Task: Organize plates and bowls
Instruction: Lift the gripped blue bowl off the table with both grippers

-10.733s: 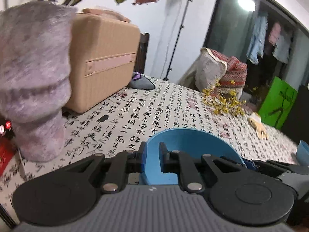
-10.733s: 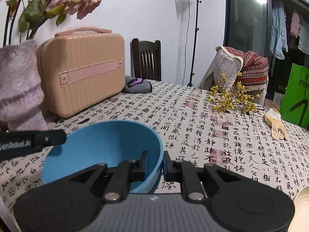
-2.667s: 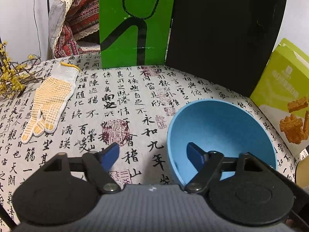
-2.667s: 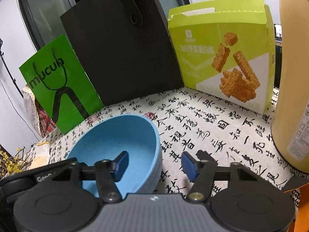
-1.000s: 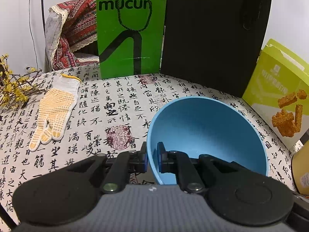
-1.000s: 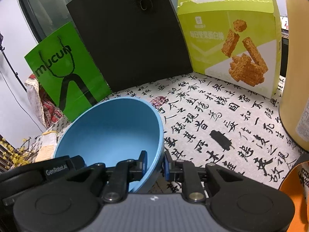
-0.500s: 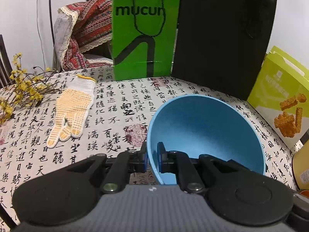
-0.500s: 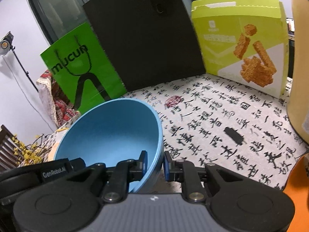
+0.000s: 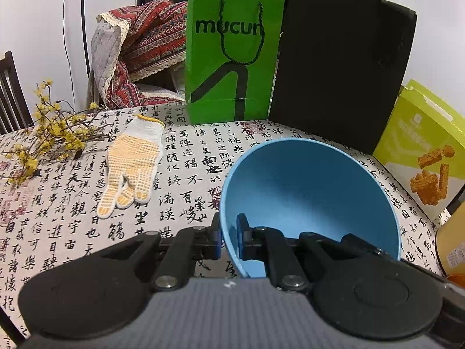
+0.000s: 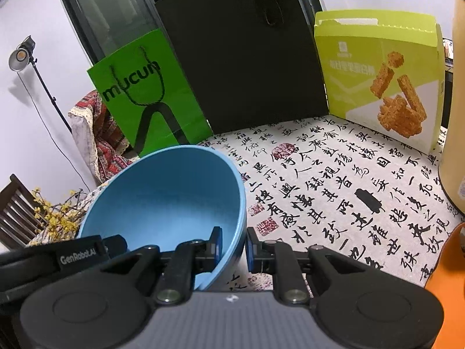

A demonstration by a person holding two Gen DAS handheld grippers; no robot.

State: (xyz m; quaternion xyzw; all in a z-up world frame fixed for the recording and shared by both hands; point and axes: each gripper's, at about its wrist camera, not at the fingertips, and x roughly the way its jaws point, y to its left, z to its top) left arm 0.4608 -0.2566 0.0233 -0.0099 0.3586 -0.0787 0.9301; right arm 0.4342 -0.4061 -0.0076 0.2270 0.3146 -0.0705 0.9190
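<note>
Left claw clamped on the near-left rim of the blue bowl: one pad outside the wall, one inside. Right claw clamped on the same bowl at its right rim, again one pad each side of the wall. So I've got it pinched from both sides, tilted with the opening facing the cameras, lower centre of both frames. Whether its base touches the bench I can't tell. In the right wrist view my other claw's black body shows at lower left, just beside the bowl.

Outward from there, left wrist view: bench carries a cloth printed with black calligraphy. A white and yellow dotted glove lies flat at centre left, well apart from the bowl. Yellow flower sprigs at the left edge. A green paper bag stands at upper centre, with a black bag just beside it on the right. A lime snack box stands at the right edge.

Right wrist view: same green bag upper left, black bag upper centre, snack box upper right, all upright at the far side of the bench.
</note>
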